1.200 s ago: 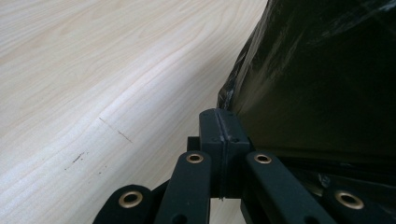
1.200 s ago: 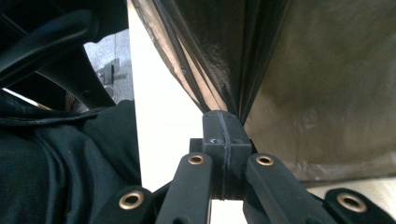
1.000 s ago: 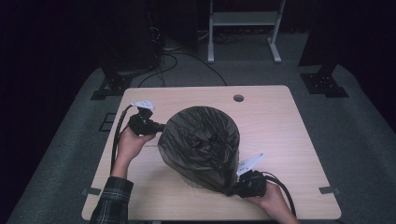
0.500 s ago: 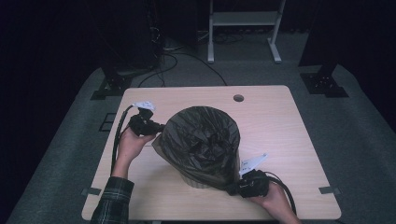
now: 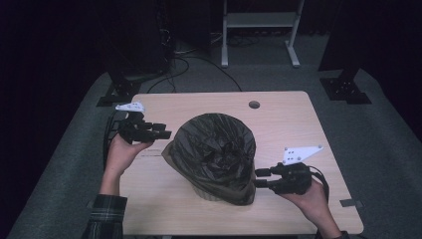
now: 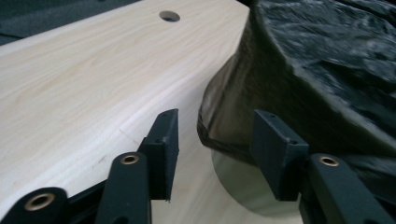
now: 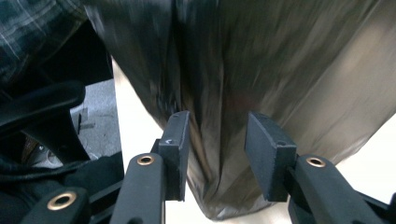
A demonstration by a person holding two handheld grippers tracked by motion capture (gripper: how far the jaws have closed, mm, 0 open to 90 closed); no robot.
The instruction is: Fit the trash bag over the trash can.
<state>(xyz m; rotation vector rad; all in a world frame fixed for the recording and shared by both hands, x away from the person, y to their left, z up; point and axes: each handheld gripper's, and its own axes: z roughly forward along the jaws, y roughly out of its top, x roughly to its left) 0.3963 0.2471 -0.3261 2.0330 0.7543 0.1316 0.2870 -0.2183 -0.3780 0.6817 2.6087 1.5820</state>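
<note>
Two black two-jaw grippers flanked the dark crinkled plastic bin liner [image 5: 214,149] draped over a pale round bin at mid-table. The left gripper [image 5: 166,133] stood with jaws wide beside the liner's hem; the right gripper [image 5: 260,178] had jaws parted around a hanging fold, unclamped. Likely best: pinch low hem film on both sides, then pull evenly.

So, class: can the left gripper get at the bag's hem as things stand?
Probably yes. The left gripper is open, the bag's hem hangs right between its jaws, and nothing on the table blocks it.
</note>
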